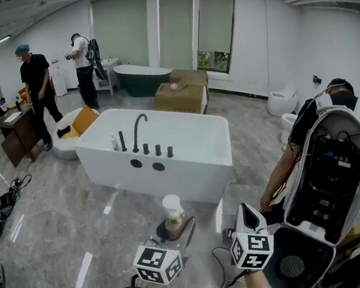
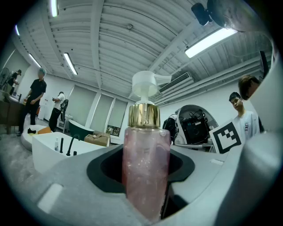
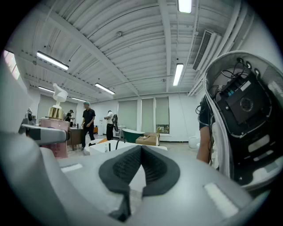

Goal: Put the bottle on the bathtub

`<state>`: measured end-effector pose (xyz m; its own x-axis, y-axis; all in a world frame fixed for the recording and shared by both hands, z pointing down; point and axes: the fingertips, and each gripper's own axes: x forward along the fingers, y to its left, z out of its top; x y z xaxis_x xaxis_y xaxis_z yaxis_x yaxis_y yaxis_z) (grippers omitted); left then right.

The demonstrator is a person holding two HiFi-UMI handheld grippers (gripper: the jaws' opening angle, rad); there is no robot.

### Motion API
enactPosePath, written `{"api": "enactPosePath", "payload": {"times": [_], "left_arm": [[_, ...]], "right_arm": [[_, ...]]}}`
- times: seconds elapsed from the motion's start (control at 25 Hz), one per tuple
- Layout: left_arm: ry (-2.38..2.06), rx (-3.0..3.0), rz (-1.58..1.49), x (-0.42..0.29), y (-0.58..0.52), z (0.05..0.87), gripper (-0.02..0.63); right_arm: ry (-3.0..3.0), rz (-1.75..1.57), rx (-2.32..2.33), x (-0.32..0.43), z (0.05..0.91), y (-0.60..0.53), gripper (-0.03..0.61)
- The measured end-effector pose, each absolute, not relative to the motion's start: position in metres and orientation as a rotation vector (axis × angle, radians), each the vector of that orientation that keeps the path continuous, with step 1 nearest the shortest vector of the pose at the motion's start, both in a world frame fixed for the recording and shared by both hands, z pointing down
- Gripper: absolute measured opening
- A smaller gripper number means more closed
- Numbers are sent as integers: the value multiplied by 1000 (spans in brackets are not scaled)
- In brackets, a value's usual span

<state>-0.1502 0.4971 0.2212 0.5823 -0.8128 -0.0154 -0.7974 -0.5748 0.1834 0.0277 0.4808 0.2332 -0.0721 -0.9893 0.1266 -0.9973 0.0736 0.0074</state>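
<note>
A pink translucent pump bottle (image 1: 173, 212) with a gold collar and white pump stands upright in my left gripper (image 1: 175, 229), which is shut on it. In the left gripper view the bottle (image 2: 145, 163) fills the space between the dark pads of the left gripper (image 2: 143, 181). The white bathtub (image 1: 171, 179) stands ahead on the floor, a short way beyond both grippers, and it shows small in the left gripper view (image 2: 46, 148). My right gripper (image 1: 246, 216) hangs beside the left one, its jaws (image 3: 140, 165) shut with nothing between. The bottle (image 3: 54, 132) shows at far left of the right gripper view.
A black faucet (image 1: 137, 132), knobs and a small bottle (image 1: 114, 142) sit on the tub's left rim. A person (image 1: 318, 119) bends over an open white machine shell (image 1: 331, 182) at right. Two people (image 1: 39, 84) stand at back left. A dark tub (image 1: 141, 80) and cardboard boxes (image 1: 181, 95) lie behind.
</note>
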Motion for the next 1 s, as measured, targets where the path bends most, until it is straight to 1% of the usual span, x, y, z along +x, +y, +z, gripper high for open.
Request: {"api": "enactPosePath", "payload": {"times": [0.64, 1.0], "left_arm": [[-1338, 2662, -148, -187, 483, 228, 222], [-1327, 2672, -135, -193, 448, 229, 224]], "right_arm": [[-2207, 171, 2115, -4, 238, 462, 3], [-2184, 173, 2131, -9, 243, 430, 3]]}}
